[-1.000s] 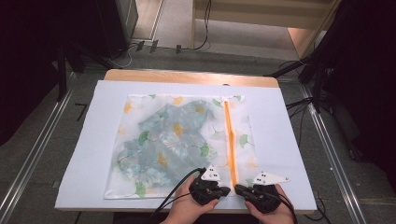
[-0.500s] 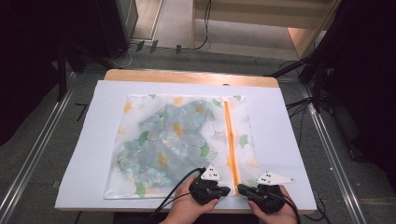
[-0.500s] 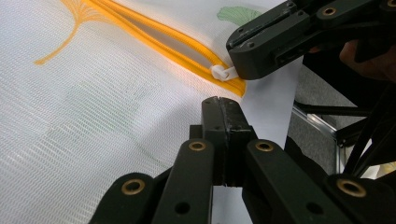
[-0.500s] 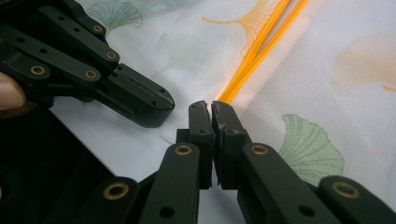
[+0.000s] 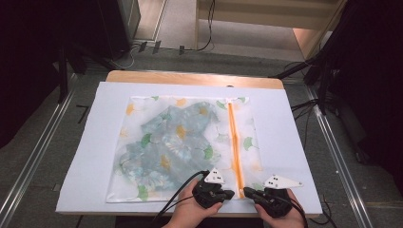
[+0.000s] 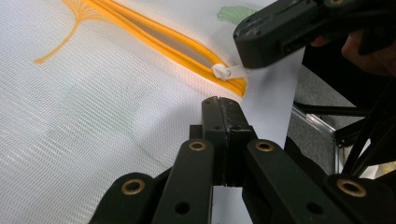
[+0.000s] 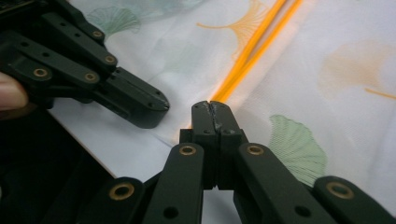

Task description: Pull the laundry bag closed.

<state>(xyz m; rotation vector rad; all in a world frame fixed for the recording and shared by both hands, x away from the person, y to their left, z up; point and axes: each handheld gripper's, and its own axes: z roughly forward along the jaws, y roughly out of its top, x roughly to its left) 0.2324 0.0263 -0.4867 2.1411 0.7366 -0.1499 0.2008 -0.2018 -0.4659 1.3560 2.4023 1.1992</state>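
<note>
A white mesh bag (image 5: 185,142) printed with ginkgo leaves lies flat on the white sheet, with a blue-green garment inside. An orange zipper (image 5: 234,137) runs down its right part to the near edge. My right gripper (image 5: 247,191) sits at the zipper's near end, shut on the small white zipper pull (image 6: 223,72), whose tab disappears into that gripper's tip (image 6: 245,42). My left gripper (image 5: 230,194) is shut just left of it, its tip (image 6: 223,103) over the bag's near edge. I cannot tell whether it pinches mesh. In the right gripper view my closed jaws (image 7: 215,106) hide the pull.
The white sheet (image 5: 294,142) covers a wooden table whose far edge (image 5: 190,78) shows. The near table edge lies right under both hands. Metal rails (image 5: 33,161) and cables (image 5: 309,104) run along the floor on both sides.
My right gripper has edged slightly to the right at the zipper's near end. The left gripper and the bag have stayed put.
</note>
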